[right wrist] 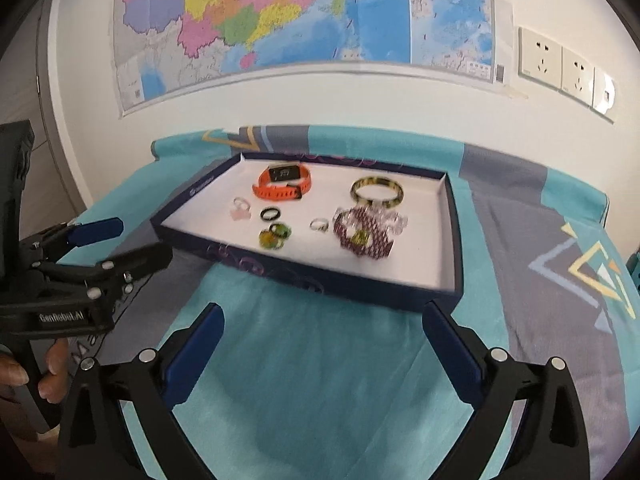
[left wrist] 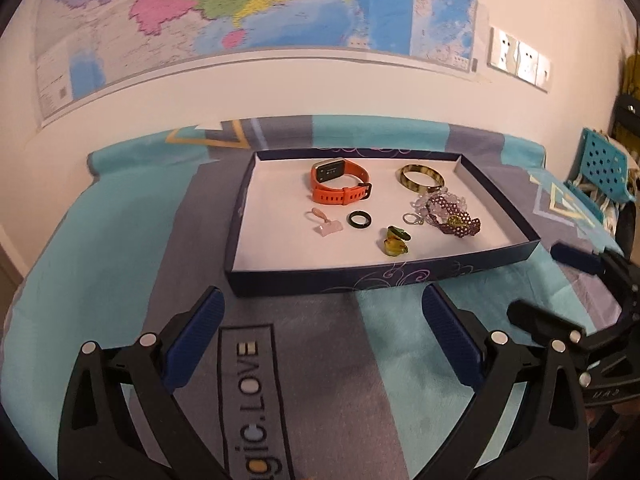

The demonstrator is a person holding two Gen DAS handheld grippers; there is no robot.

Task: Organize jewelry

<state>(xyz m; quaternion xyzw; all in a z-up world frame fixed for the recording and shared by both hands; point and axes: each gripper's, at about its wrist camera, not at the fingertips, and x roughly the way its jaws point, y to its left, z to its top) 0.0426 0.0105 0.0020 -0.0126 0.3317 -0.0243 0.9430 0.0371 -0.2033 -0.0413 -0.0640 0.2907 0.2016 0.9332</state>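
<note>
A dark blue shallow box [left wrist: 352, 278] [right wrist: 454, 240] with a white floor lies on the cloth. In it are an orange smartwatch [left wrist: 340, 184] [right wrist: 282, 184], a tortoiseshell bangle [left wrist: 422, 178] [right wrist: 376, 194], a purple beaded bracelet [left wrist: 454, 218] [right wrist: 364, 238], a black ring [left wrist: 360, 219] [right wrist: 269, 214], a silver ring [left wrist: 412, 219] [right wrist: 320, 224], green-yellow glass pieces [left wrist: 394, 242] [right wrist: 275, 236] and a pink charm [left wrist: 322, 224] [right wrist: 240, 208]. My left gripper [left wrist: 322, 336] [right wrist: 120, 240] is open and empty in front of the box. My right gripper [right wrist: 322, 344] [left wrist: 560, 284] is open and empty too.
A teal and grey patterned cloth [left wrist: 120, 216] covers the table. A map [left wrist: 240, 8] and wall sockets [right wrist: 560, 64] are on the wall behind. A teal perforated item [left wrist: 602, 160] stands at the far right.
</note>
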